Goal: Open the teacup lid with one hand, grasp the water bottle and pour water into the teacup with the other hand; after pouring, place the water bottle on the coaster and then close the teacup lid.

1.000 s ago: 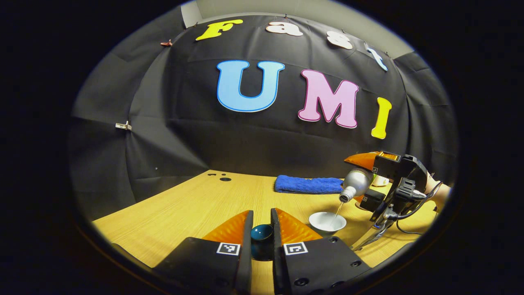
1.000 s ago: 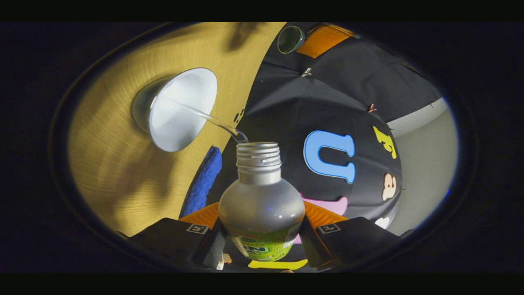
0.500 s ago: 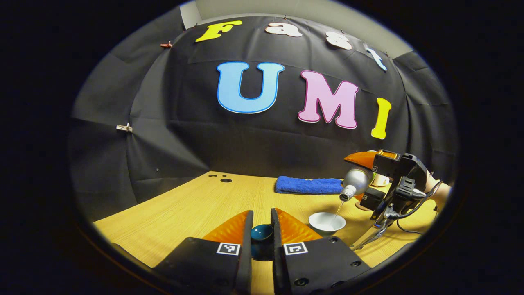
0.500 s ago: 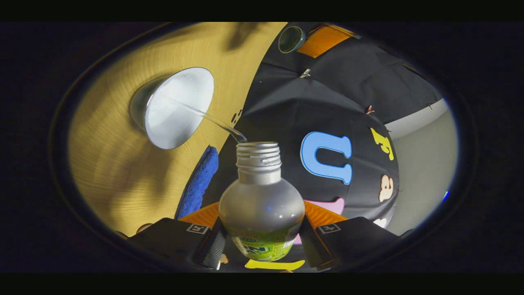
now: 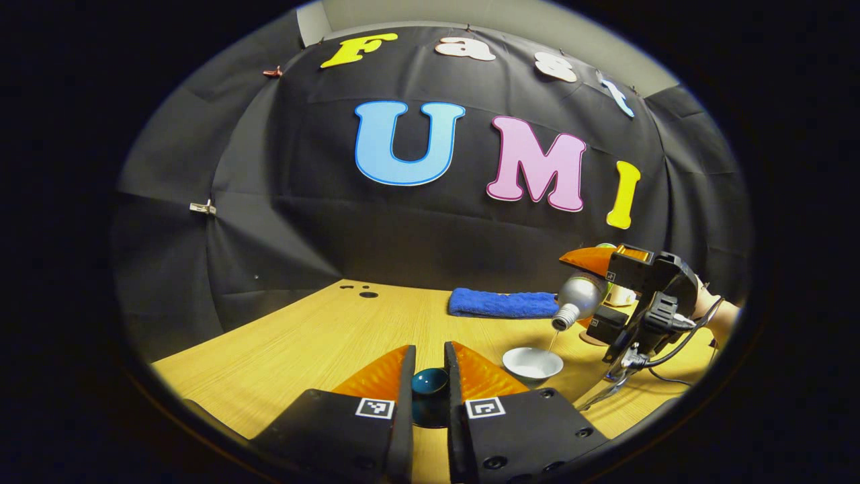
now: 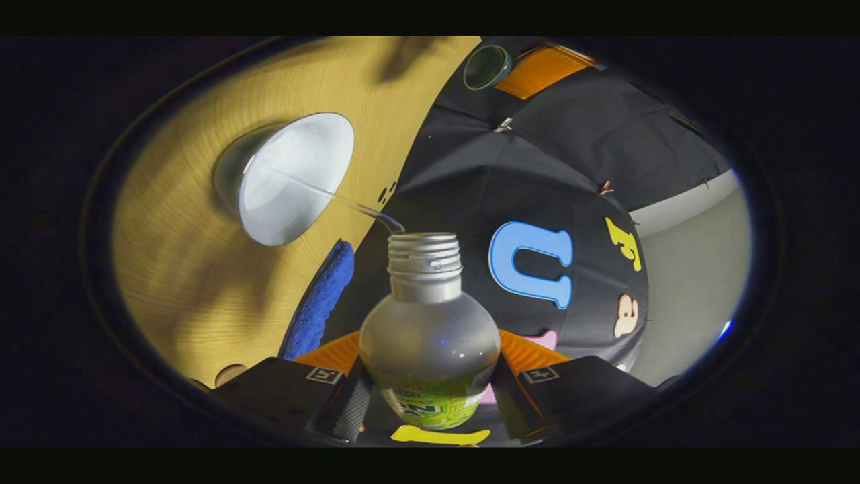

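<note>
Water (image 6: 316, 191) is thinner in the stream than a second ago, down to a fine thread from the mouth of the water bottle (image 6: 428, 336) into the white teacup (image 6: 289, 178); I judge the pour is near its end and that righting the bottle is next, then the coaster. In the right gripper view the right gripper (image 6: 430, 393) is clamped on the bottle's belly, a finger pressing at either side, with the cup at ten o'clock of the bottle's neck and the blue towel (image 6: 316, 302) at eight o'clock. The left gripper view adds the wider layout: the bottle (image 5: 579, 298) tipped neck-down over the teacup (image 5: 532, 364), which stands on the wooden table (image 5: 322, 336) at three o'clock of the left gripper (image 5: 430, 383). That gripper is closed on the dark teacup lid (image 5: 430, 382), held clear of the cup as before. A pale disc at the right view's lower edge may be the coaster; I cannot tell.
</note>
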Available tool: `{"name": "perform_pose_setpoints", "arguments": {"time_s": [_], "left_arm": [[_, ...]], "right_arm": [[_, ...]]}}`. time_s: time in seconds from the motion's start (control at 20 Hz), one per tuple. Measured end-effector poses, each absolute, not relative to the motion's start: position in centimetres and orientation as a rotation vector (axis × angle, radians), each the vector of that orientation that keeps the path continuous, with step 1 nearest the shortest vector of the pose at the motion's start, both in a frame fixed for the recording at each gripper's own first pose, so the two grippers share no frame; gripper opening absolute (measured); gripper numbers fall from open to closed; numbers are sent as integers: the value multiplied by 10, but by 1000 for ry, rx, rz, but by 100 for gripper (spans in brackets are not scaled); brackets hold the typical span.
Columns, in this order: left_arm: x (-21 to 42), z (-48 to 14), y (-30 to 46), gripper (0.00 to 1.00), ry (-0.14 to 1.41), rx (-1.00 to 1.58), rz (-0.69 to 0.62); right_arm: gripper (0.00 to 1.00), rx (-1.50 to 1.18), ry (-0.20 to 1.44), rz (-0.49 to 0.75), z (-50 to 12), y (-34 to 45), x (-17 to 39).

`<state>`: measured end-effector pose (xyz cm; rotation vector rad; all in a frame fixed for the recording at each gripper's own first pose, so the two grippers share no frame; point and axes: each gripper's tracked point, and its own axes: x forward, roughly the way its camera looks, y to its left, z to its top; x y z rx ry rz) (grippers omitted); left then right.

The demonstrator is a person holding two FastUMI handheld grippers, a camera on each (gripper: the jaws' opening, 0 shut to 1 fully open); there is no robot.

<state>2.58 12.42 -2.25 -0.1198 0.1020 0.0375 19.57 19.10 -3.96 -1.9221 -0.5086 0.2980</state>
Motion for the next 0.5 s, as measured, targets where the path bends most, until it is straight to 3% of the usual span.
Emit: {"name": "perform_pose_setpoints", "arguments": {"time_s": [0.5], "left_arm": [[23,-18,123,24,95,-97,42]], "right_arm": [[81,-1934,-517,315,-46,193,196]]}}
